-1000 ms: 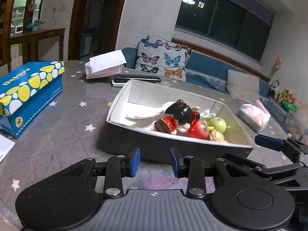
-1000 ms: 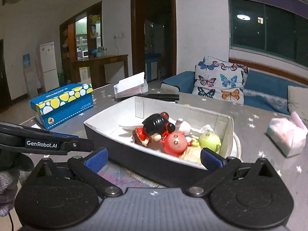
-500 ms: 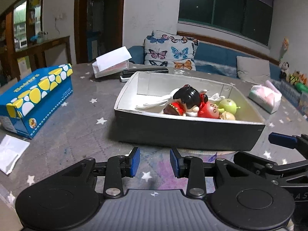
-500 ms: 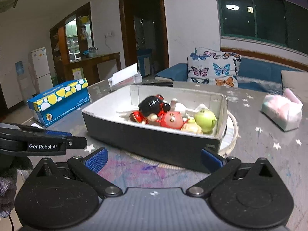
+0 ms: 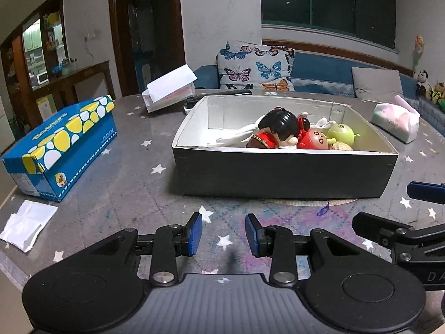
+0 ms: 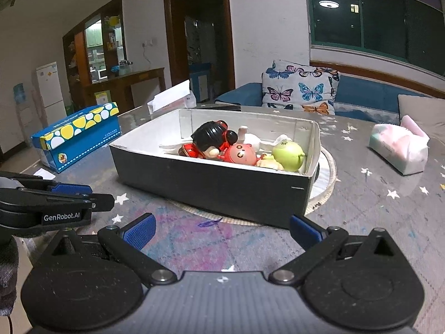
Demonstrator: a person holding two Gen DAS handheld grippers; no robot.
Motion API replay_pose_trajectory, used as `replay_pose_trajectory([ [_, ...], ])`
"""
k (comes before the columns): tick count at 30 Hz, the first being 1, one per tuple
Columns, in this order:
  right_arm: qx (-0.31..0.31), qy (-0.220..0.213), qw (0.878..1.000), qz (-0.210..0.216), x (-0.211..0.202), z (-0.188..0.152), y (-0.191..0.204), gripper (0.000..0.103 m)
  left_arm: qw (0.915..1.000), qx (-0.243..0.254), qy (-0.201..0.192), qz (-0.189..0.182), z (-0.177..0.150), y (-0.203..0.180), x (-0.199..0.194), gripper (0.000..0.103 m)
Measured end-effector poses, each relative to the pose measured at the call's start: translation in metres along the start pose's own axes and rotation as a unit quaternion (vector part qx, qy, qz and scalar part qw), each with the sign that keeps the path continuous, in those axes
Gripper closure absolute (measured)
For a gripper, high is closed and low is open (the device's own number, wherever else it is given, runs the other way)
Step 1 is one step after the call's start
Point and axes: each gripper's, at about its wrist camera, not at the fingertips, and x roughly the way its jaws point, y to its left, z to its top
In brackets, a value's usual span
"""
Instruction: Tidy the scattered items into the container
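A dark box with a white inside (image 5: 281, 172) (image 6: 211, 183) stands on the grey star-patterned table. In it lie a black-haired doll in red (image 5: 278, 130) (image 6: 211, 137), a red round toy (image 5: 313, 140) (image 6: 240, 154), a green round toy (image 5: 340, 133) (image 6: 287, 154), a beige toy (image 5: 340, 147) and a white toy (image 5: 239, 136). My left gripper (image 5: 224, 235) is empty, its blue pads a narrow gap apart, above the table in front of the box. My right gripper (image 6: 221, 229) is wide open and empty, also in front of the box.
A blue tissue box with yellow and white spots (image 5: 61, 144) (image 6: 78, 136) stands left of the box. A white paper scrap (image 5: 27, 222) lies near the left edge. A pink-and-white tissue pack (image 5: 395, 119) (image 6: 397, 149) lies at the right. An open white box (image 5: 169, 91) stands behind.
Both grippers have pulled back from the box and sunk lower, so the box looks farther and more side-on. Jaw openings are the same. The toys have not moved.
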Motion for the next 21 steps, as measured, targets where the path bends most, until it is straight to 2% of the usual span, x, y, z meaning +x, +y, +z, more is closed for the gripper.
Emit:
replay_pose_trajectory([
  [21,0.009,0.021,1.000,-0.008,0.006,-0.011,-0.001,0.000,1.0000,0.001,0.006,-0.005,-0.004,-0.003,0.005,0.066],
])
